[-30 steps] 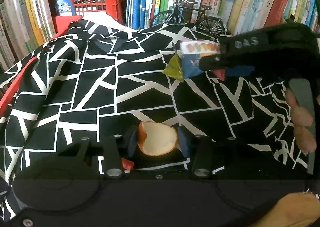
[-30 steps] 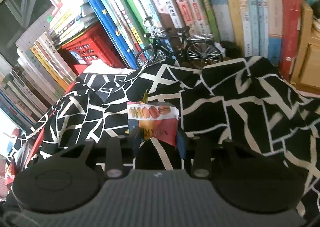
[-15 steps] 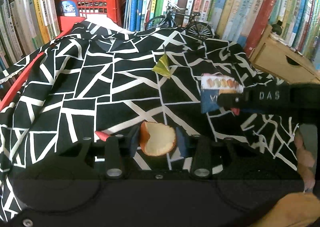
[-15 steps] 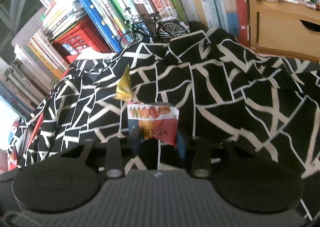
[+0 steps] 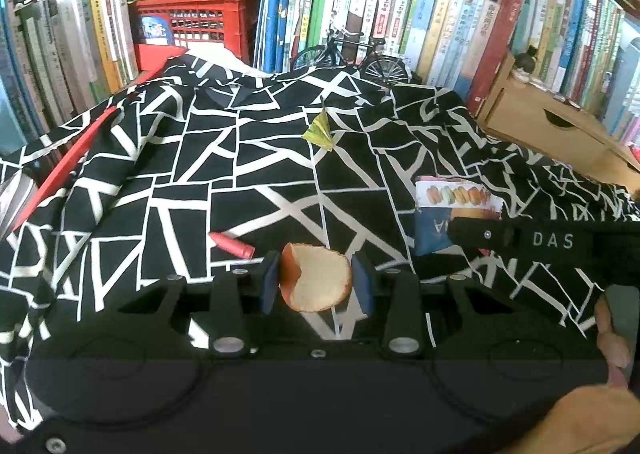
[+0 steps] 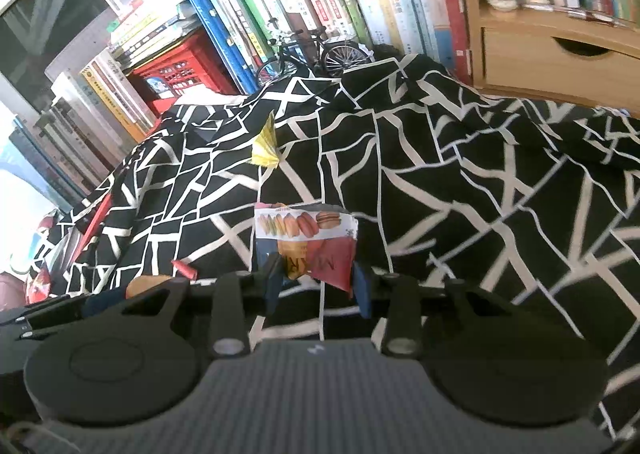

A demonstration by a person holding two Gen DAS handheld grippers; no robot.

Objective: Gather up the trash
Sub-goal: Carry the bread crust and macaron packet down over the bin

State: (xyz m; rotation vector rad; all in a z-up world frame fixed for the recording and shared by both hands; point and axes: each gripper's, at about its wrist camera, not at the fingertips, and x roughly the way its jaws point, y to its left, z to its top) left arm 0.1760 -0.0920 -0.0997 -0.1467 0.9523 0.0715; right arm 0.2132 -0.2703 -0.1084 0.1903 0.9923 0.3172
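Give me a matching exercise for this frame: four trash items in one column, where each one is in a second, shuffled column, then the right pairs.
Items:
1. bread piece
2. macaron wrapper
3. yellow wrapper
4. red cap

Places:
A. lying on the black-and-white cloth just left of the left gripper's fingers
B. between the right gripper's fingers
C. between the left gripper's fingers
D. standing on the cloth nearer the model bicycle

Pairs: 1-C, 2-B, 3-D, 4-A
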